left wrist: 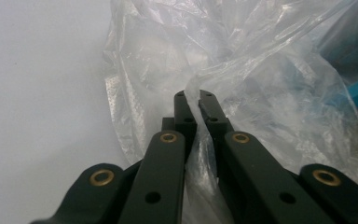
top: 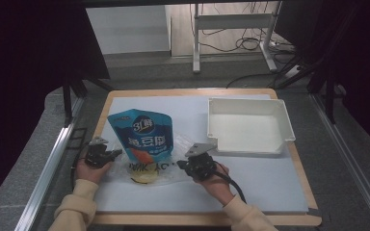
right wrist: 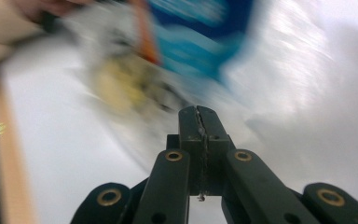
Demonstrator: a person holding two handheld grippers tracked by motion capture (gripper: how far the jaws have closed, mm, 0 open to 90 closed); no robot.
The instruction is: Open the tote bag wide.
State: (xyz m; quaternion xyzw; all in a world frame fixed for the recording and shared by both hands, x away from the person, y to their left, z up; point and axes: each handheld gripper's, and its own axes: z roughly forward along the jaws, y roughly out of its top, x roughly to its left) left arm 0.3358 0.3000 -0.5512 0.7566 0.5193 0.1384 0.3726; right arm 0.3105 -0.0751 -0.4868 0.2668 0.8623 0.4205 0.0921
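Nearest the high camera, two cream sleeves come in from the bottom edge, each hand holding a set of tongs over the white mat. The left tongs (top: pixel 117 153) are pinched on a fold of the clear plastic bag (top: pixel 147 169); in the left gripper view the left tongs (left wrist: pixel 195 95) have their jaws nearly together with a thin pleat of film caught between them. The right tongs (top: pixel 180 164) sit at the bag's right edge, and in the right gripper view the right tongs (right wrist: pixel 198 111) have their jaws pressed flat together (that view is badly blurred, so I cannot tell whether any film is caught in them).

The bag lies crumpled at the front middle of the mat, between the two hands, with something pale yellow (top: pixel 143 178) showing through it. The blue snack pouch (top: pixel 142 134) lies with its lower end over or inside the bag's mouth; which one I cannot tell.

Farther out, a white tray (top: pixel 285 120) lies at the right rear of the mat, near the right hand but apart from the bag, its front wall close to the right tongs. The worktop (top: pixel 270 186) has a wooden border around the mat. There is bare mat in front of the bag, to the right front, and behind the pouch; the left tongs sit close to the mat's left edge.
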